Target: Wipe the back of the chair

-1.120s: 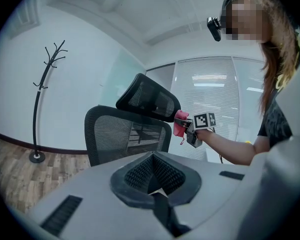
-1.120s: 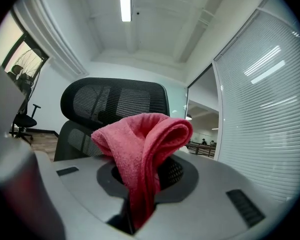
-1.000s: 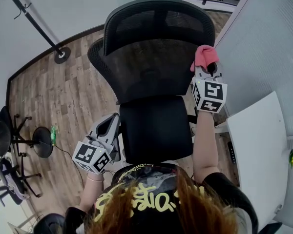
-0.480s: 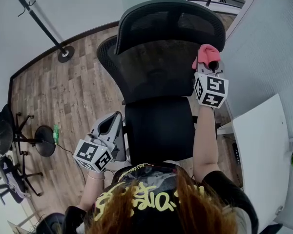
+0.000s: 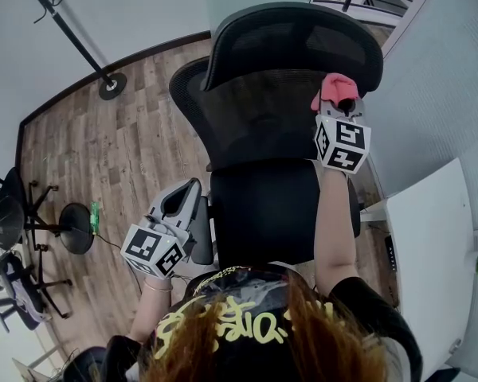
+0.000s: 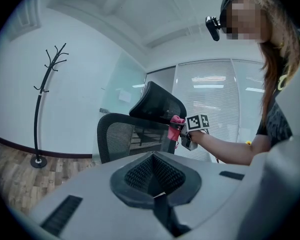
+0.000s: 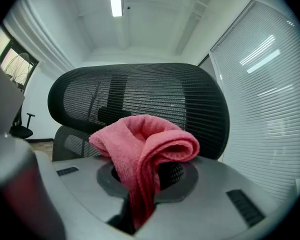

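**A:** Where's the cloth right now?

**B:** The pink cloth is in the right gripper. The jaws pinch its lower fold and the rest bunches loosely above them. It's up at the right edge of the mesh backrest, just under the headrest. It seems to touch the frame there, though the head view is too steep to be sure.

**A:** And the other gripper?

**B:** The left gripper has its jaws pressed together on nothing. It's low beside the seat, well apart from the backrest.

**A:** So how should the wipe go?

**B:** I'd press the bunched part flat against the mesh, not just the tip. Then I'd draw it across in long overlapping passes, working from the top edge down. Mesh gives under pressure and the chair likely swivels, so the idle left gripper could brace the frame. The pinch should stay firm, because a loose fold can snag on the mesh and pull free.

**A:** Any brand or writing?

**B:** Very little. The marker cubes carry black-and-white square patterns, not words. The person's black top has yellow lettering, but it's too creased and foreshortened to read. No label shows on the chair or the cloth.
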A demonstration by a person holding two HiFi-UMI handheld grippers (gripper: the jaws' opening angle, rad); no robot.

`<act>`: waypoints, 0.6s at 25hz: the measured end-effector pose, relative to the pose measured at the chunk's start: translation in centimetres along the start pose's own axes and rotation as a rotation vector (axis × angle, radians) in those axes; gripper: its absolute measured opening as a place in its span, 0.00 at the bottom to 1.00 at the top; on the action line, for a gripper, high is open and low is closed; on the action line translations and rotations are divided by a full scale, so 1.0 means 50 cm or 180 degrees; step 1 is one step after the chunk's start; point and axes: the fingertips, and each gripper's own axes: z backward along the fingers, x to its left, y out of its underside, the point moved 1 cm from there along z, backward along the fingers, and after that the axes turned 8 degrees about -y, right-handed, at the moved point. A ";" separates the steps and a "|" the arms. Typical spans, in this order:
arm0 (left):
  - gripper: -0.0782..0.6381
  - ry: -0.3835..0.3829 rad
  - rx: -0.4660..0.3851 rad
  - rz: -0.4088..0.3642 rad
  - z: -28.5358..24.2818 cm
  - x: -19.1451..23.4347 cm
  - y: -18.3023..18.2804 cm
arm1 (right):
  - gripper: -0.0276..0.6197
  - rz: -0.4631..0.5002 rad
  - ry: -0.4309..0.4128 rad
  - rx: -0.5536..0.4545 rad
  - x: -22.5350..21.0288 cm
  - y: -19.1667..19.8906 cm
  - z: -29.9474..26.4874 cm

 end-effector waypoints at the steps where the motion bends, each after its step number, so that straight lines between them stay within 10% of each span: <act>1: 0.10 -0.0003 -0.0002 0.0000 -0.001 0.003 -0.001 | 0.16 -0.0018 0.0005 0.0004 0.002 0.000 -0.003; 15: 0.10 0.0047 -0.0010 0.0016 0.004 0.054 -0.014 | 0.16 -0.0164 -0.0110 0.0031 0.087 -0.011 -0.049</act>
